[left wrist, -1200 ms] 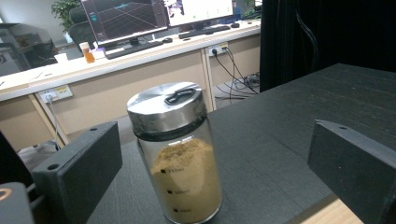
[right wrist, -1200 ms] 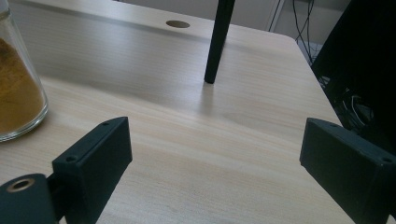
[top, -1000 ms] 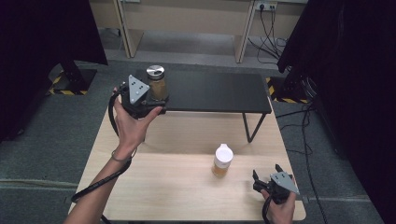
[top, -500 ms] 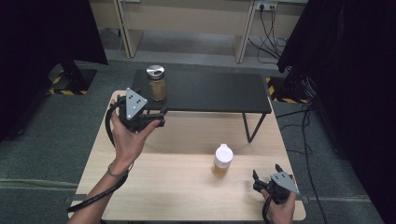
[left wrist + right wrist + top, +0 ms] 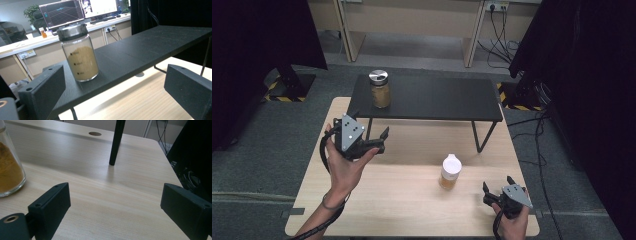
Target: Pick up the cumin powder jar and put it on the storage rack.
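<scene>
While your left gripper [image 5: 371, 138] gapes wide just before the black shelf [image 5: 437, 97], the jar [image 5: 380, 88] stands upon it; your right gripper [image 5: 499, 187] idles wide, well in front.

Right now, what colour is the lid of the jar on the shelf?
Silver lid, clearest in the left gripper view.

left claw [image 5: 371, 134] drawn back from jar [image 5: 380, 89], now over table [image 5: 412, 200]
</scene>
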The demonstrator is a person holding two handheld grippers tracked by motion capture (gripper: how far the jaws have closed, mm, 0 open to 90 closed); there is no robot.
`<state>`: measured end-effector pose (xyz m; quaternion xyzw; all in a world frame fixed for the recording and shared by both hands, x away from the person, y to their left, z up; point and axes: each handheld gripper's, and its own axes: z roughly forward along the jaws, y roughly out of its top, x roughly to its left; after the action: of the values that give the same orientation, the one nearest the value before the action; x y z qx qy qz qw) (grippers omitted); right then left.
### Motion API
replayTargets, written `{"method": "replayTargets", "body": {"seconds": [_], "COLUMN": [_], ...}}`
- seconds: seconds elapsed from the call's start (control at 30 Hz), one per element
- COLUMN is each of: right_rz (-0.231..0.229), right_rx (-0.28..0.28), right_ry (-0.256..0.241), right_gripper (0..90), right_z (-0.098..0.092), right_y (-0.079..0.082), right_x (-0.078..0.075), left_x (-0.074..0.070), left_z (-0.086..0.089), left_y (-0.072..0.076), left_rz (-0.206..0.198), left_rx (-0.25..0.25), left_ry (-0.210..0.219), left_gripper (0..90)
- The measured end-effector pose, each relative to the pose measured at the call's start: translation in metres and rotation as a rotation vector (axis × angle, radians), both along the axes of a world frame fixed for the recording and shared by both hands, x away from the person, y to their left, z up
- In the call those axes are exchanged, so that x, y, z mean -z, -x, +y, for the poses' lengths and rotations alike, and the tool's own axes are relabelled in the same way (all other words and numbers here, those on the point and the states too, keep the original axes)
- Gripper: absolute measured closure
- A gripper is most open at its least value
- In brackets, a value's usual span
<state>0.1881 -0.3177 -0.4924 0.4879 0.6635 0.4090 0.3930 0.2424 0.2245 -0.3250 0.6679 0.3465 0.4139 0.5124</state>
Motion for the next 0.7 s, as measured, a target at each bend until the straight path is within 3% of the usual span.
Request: {"method": "replayTargets", "body": {"seconds": [0.43, 0.7], "right_rz": [-0.002, -0.004], "right_rx": [0.002, 0.003], "right_ry": [-0.002, -0.001], "right_gripper": [9.1, 9.1], "right_z": [0.0, 0.0], "right_y": [0.0, 0.001], "right_x": [0.0, 0.001], "left_x": [0.036, 0.049], "left_z": [0.011, 0.011], "left_y": [0.017, 0.024], "left_rz": [0.04, 0.048], "left_rx": [-0.033, -0.046], "left_ry": [0.033, 0.02], "left_gripper": [2.5, 2.4]}}
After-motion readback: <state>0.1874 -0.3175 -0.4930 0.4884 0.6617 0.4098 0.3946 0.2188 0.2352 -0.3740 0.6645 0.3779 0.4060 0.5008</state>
